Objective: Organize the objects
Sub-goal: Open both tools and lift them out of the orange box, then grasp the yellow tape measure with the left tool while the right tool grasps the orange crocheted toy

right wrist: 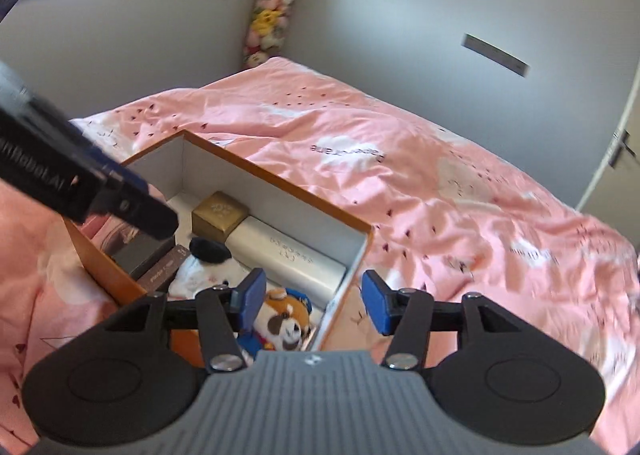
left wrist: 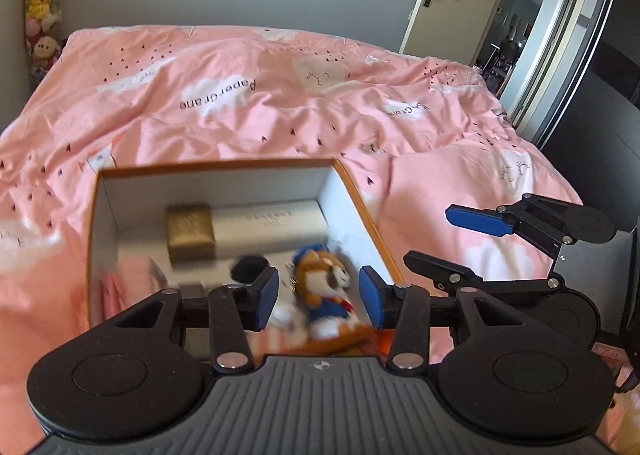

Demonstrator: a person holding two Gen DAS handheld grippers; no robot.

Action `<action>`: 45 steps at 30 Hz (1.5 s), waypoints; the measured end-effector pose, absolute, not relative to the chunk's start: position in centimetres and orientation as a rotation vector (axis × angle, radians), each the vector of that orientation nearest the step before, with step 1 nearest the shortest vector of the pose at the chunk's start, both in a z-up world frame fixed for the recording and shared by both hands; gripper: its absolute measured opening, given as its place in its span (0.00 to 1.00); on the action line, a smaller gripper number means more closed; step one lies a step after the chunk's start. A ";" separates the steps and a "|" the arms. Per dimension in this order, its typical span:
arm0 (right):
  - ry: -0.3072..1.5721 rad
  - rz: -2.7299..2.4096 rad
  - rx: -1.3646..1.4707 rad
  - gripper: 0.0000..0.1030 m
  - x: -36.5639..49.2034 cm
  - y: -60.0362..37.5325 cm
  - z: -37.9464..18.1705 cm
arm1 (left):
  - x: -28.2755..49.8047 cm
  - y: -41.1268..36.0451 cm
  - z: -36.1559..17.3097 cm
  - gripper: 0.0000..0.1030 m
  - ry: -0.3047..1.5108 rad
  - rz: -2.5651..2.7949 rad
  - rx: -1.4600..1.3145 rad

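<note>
Well, one pink duvet [left wrist: 280, 103] covers the bed, and on it sits one open orange box [right wrist: 280, 191] with white walls. Inside lie one long silver case [right wrist: 288, 255], one gold cube [right wrist: 218, 215] against its end, one red-panda plush [right wrist: 284, 323] in blue, and one white-and-black plush [right wrist: 204, 263]. Two grippers hover over the box: the left gripper [left wrist: 318, 297] spread around the panda plush without touching it, the right gripper [right wrist: 314, 301] spread wide, holding nothing.
</note>
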State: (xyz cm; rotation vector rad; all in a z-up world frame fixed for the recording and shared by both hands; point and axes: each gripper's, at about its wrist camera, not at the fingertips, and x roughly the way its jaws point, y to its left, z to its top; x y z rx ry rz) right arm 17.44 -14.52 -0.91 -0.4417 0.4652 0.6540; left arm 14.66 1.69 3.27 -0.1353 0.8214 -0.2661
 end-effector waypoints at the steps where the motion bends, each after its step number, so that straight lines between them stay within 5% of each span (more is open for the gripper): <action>1: 0.477 0.630 -0.420 0.54 16.7 -15.3 -1.3 | 13.9 1.1 2.7 0.50 0.832 -0.270 -0.151; 15: 0.750 0.566 -0.275 0.50 17.8 -16.8 -11.5 | 13.8 -2.4 -8.9 0.50 1.023 -0.194 -0.256; 18: 0.801 0.569 -0.265 0.42 18.9 -16.2 -12.8 | 14.5 -2.9 -10.0 0.49 1.046 -0.170 -0.246; 31: 0.969 0.563 -0.133 0.46 22.4 -16.6 -15.1 | 15.5 -2.8 -11.6 0.58 1.105 -0.153 -0.254; 45: 0.831 0.408 -0.127 0.44 18.1 -19.6 -12.8 | 15.9 -3.8 -12.6 0.72 1.112 -0.138 -0.263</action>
